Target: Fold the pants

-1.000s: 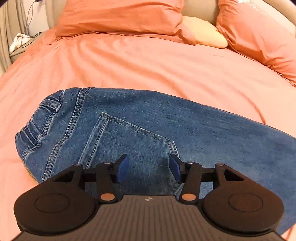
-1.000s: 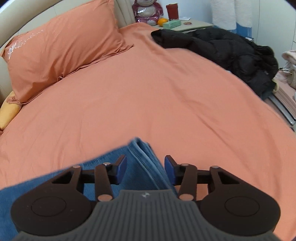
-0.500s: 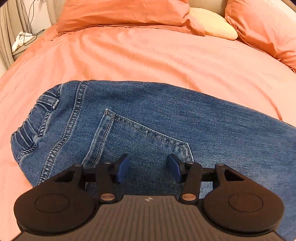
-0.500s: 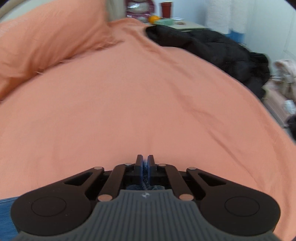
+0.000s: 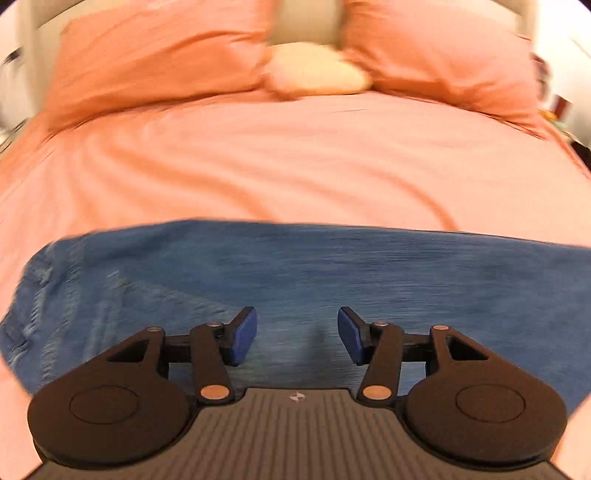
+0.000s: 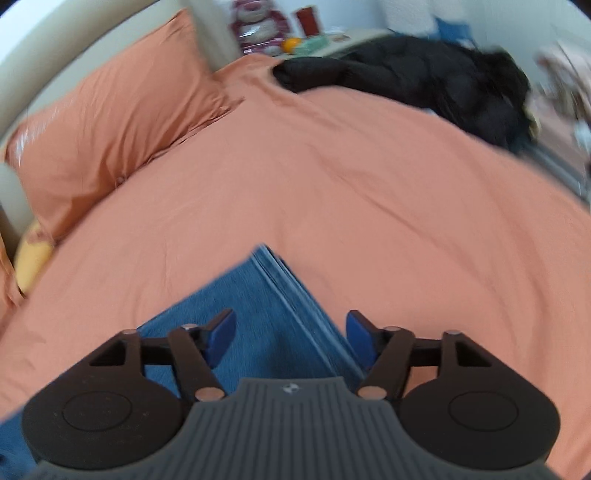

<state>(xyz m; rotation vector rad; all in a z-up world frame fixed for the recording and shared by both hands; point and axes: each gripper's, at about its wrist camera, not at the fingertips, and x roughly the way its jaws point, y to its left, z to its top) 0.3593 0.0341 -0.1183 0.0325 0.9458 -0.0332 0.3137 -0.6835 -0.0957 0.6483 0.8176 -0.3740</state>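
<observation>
Blue jeans [image 5: 295, 273] lie flat across the orange bed [image 5: 295, 158], waistband at the left, legs running right. My left gripper [image 5: 297, 339] is open and empty, hovering over the seat of the jeans. In the right wrist view the leg hems [image 6: 280, 295] lie stacked on the sheet. My right gripper [image 6: 291, 336] is open, its jaws either side of the hem edge, holding nothing. Both views are motion-blurred.
Two orange pillows [image 5: 159, 55] and a cream cushion [image 5: 317, 70] sit at the headboard. A black jacket [image 6: 424, 81] lies on the far right side of the bed. A nightstand with a plush toy [image 6: 255, 22] stands behind it.
My right gripper, shut on the hem half a second ago, has opened and let the hem lie on the bed. My left gripper has swung right along the jeans, staying open.
</observation>
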